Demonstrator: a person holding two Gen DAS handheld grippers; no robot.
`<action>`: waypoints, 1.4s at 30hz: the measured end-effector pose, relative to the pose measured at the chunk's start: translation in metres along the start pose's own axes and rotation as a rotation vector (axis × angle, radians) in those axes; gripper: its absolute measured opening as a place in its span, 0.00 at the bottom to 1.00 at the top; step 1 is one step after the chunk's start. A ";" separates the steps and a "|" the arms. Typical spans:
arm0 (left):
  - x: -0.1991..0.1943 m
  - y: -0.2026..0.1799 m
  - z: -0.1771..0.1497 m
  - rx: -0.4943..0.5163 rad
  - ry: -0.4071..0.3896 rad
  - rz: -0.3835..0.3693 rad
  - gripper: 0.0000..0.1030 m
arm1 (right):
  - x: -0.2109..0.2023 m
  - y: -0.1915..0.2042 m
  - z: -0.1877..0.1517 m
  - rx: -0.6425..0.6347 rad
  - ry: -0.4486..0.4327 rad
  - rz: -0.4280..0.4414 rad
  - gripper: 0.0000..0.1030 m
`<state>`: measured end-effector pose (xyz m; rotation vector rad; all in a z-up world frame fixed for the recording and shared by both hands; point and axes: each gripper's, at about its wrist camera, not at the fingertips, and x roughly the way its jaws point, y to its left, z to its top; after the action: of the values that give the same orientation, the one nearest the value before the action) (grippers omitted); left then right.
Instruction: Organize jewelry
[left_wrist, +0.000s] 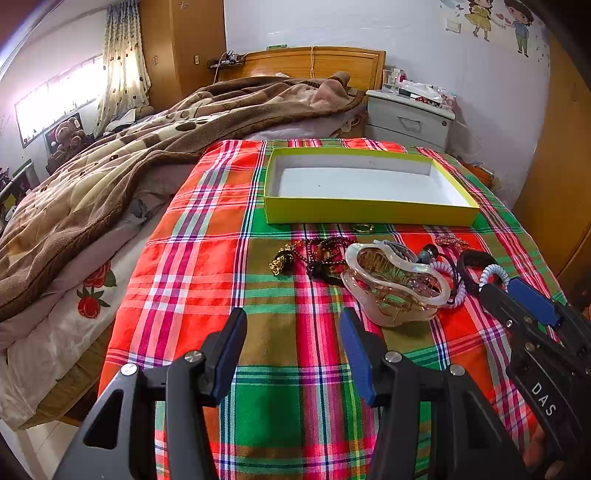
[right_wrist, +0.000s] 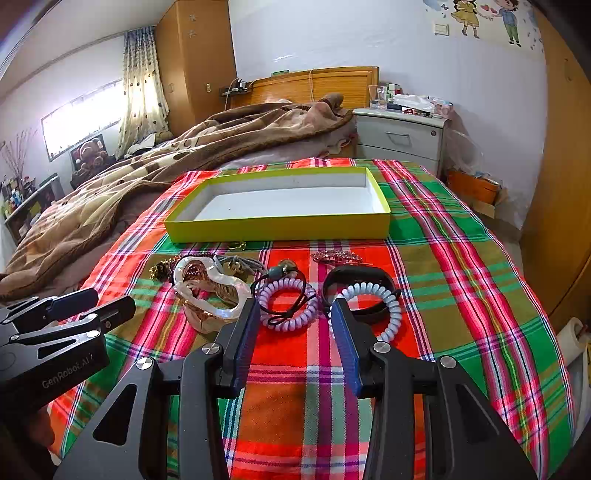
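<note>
In the left wrist view, the black right gripper (left_wrist: 498, 282) is covering part of the pale blue spiral hair tie (left_wrist: 493, 272) and the black rubber wristband (left_wrist: 469, 264). The small gold ring (left_wrist: 364, 228) beside the yellow-green shallow box (left_wrist: 369, 214) is looking too small to tell its details. The dark beaded necklace (left_wrist: 325, 254) is hiding partly behind the clear pearly hair claw (left_wrist: 395, 282).

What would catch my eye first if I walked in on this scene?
Probably the bright checked cloth in red, green and pink, spread over the bed. On it sits an empty yellow-green box with a white inside, and just in front of the box lies a jumble of trinkets, among them a shiny hair claw and pale coiled hair ties. Two open grippers, left and right, hover near them.
</note>
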<state>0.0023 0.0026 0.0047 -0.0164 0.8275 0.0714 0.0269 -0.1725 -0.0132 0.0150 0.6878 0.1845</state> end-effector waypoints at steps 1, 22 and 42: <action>0.000 0.000 -0.001 0.001 0.002 -0.001 0.52 | 0.000 0.000 0.000 0.000 0.000 0.001 0.40; 0.000 -0.001 -0.001 0.005 -0.003 0.009 0.52 | 0.001 0.000 -0.001 -0.003 -0.002 0.004 0.40; 0.008 0.011 0.009 0.003 0.012 -0.032 0.52 | 0.001 0.004 0.010 -0.055 -0.025 0.146 0.40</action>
<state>0.0136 0.0147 0.0045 -0.0274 0.8393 0.0399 0.0332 -0.1678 -0.0055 0.0151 0.6570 0.3432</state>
